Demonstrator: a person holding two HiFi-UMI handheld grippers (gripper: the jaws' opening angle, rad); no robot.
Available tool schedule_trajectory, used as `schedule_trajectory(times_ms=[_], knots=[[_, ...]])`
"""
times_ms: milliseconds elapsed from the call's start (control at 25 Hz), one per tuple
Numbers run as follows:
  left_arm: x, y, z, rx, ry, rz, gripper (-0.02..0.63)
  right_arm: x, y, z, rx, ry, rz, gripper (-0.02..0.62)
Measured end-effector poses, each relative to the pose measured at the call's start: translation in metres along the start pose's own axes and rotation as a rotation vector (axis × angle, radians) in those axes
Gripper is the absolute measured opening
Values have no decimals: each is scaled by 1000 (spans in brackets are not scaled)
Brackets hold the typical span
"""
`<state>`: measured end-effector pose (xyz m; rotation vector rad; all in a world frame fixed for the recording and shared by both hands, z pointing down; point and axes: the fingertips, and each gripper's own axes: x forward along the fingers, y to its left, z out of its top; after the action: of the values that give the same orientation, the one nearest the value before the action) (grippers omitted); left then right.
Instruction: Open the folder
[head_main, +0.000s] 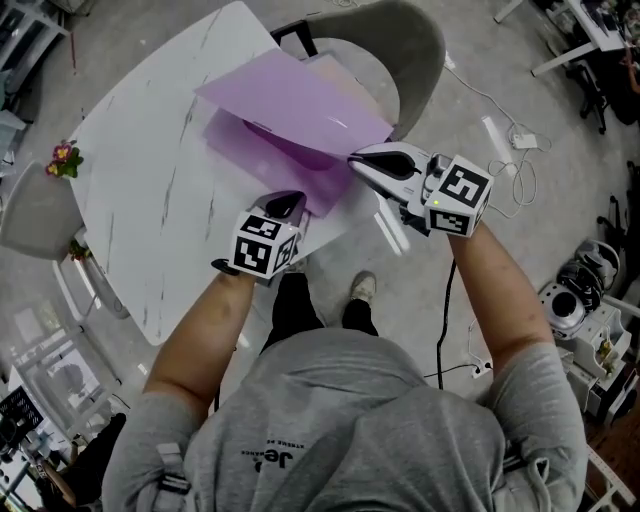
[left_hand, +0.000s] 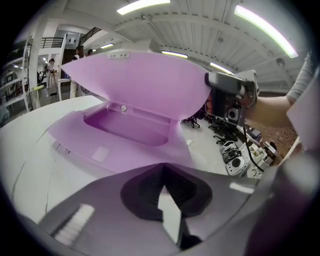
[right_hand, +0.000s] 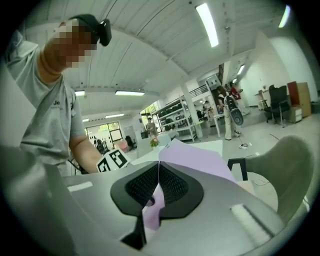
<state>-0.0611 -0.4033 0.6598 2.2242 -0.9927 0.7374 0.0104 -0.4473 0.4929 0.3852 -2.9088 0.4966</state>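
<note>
Folder (head_main: 262, 140): I see translucent purple plastic, smooth and glossy, lying on the far right part of the table.
Lower sheet (left_hand: 130, 127): flat on the table, with a shallow rounded recess and a small round snap (left_hand: 123, 108) at its far edge.
Cover (head_main: 295, 100): thin and flexible, raised and tilted above the lower sheet.
Right gripper (head_main: 362, 166): my jaws are clamped on the cover's near right corner; purple sheet shows between the dark ribbed pads.
Left gripper (head_main: 287, 206): jaws closed together, tips at the folder's near edge; I can't tell if they touch it.
Table (head_main: 150, 200): white with marble veins and rounded corners.
Chair (head_main: 415, 50): grey curved shell, at the table's far right.
</note>
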Motion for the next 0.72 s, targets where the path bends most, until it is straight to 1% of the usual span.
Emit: schedule_trajectory(times_ms=[120,200,400,560,720], knots=[[-1,-1,-2,-2,9,-3,49,-21,-20,24,86,-105,-52,8],[-1,-1,-3,-1,15,-7,49,-37,-37,37,133,-171,-102,6],[-2,-1,-5,2,27,-9,49,-81,-91,59,217,-305,-272,6],[-5,-1,-8,0,34,-14,49,-110,-137,61,264,-363,-406,8],[-10,1,-10,-4,44,-15,49,-132,-178,52,356,-418,-510,8]])
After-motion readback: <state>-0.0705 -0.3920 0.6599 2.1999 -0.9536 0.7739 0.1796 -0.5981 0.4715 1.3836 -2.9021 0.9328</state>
